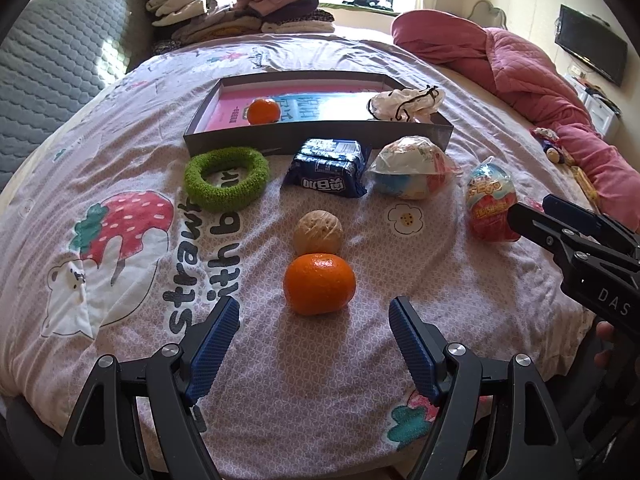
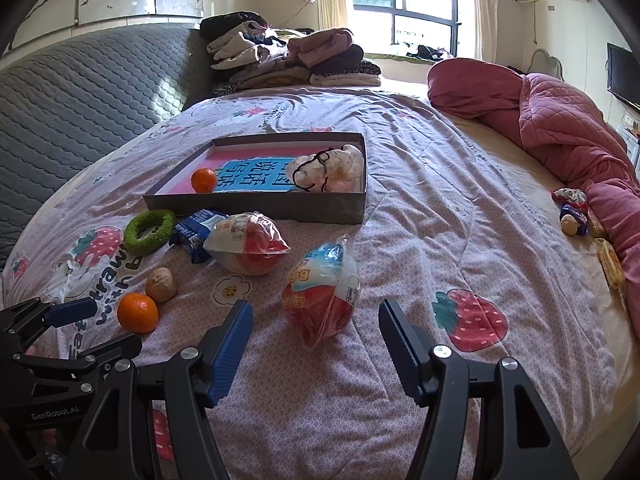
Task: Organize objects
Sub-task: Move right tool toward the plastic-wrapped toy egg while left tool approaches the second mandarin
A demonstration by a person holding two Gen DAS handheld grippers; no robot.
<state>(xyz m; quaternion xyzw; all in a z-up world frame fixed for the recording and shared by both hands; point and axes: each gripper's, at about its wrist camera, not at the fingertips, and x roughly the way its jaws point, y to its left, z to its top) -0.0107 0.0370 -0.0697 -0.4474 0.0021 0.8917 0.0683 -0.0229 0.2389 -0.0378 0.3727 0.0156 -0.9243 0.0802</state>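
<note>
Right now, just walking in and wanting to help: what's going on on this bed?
A person is sorting small things into a shallow box, a gripper in each hand. One orange and a white pouch are already inside. The left gripper is open before another orange; the right gripper is open around a wrapped toy egg. Neither is gripped yet.

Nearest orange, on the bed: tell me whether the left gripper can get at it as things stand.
Probably yes. The left gripper is open, jaws wide, and the orange lies just ahead with bare quilt between. The walnut sits close behind it.
</note>
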